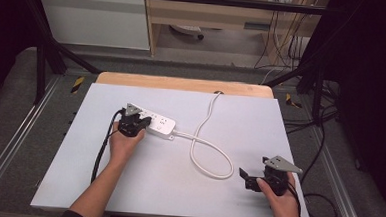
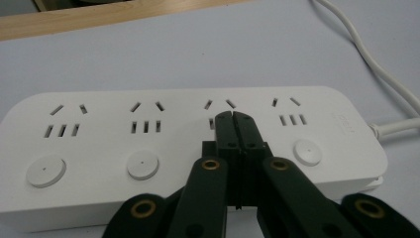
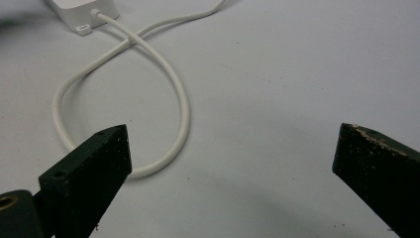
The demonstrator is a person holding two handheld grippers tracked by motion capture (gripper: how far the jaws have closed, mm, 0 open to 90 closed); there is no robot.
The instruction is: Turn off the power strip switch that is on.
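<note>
A white power strip (image 1: 162,125) (image 2: 99,148) with several sockets and round buttons lies on the pale grey tabletop (image 1: 177,188), left of centre. My left gripper (image 1: 141,121) (image 2: 233,118) is shut with nothing between its jaws. Its tips rest over the strip's third socket and hide the button there. The strip's white cord (image 1: 206,154) (image 3: 183,99) makes a crossed loop mid-table and runs off the far edge. My right gripper (image 1: 254,168) (image 3: 233,144) is held open wide near the front right, facing the loop. One end of the power strip (image 3: 81,12) shows at the top left of the right gripper view.
A wooden board edge (image 1: 182,83) runs along the far side of the tabletop. The left gripper's black cable (image 1: 101,149) trails toward the front edge. Black frame legs (image 1: 40,65) and floor cables (image 1: 324,145) surround the table. Bare tabletop lies between the two hands.
</note>
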